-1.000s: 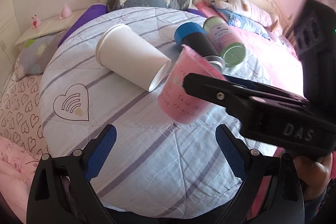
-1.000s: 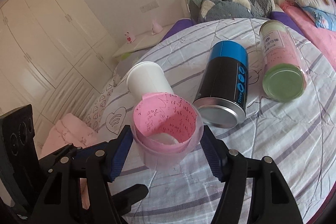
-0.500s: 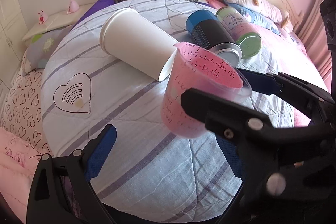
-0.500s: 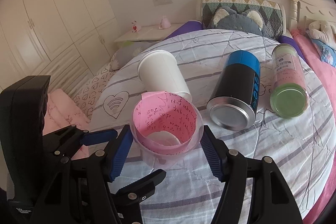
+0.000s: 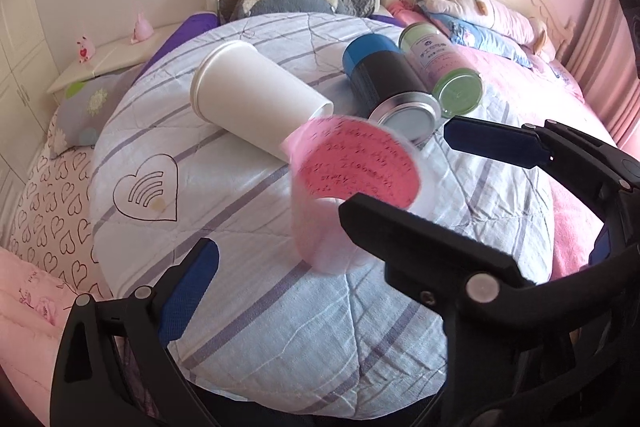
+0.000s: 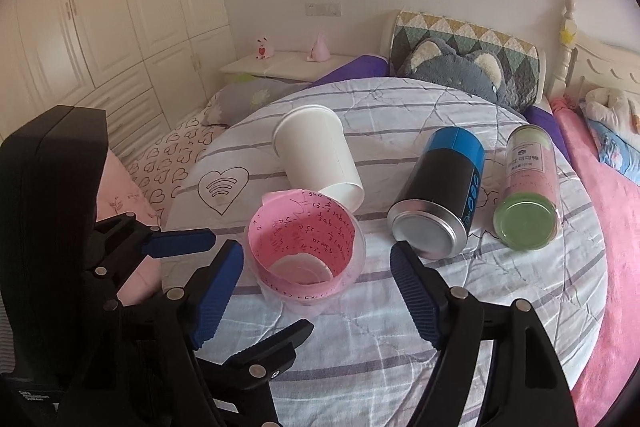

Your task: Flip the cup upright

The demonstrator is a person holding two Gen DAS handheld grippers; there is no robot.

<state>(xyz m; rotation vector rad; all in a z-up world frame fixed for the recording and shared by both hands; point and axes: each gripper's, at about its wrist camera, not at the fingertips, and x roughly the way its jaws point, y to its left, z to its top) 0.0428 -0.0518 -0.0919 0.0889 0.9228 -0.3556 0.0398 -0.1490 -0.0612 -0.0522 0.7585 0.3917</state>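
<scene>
Right tool (image 6: 316, 291) gapes around the upright pink-lined cup (image 6: 306, 255) without touching; left tool (image 6: 188, 245) also spread apart.

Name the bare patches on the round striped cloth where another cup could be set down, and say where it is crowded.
Free: the near edge of the striped cloth, in front of the pink-lined cup; the left side around the heart drawing; the far part toward the grey cushion. Crowded: the middle, where the white paper cup, blue-and-black can and green-lidded canister lie on their sides.
</scene>
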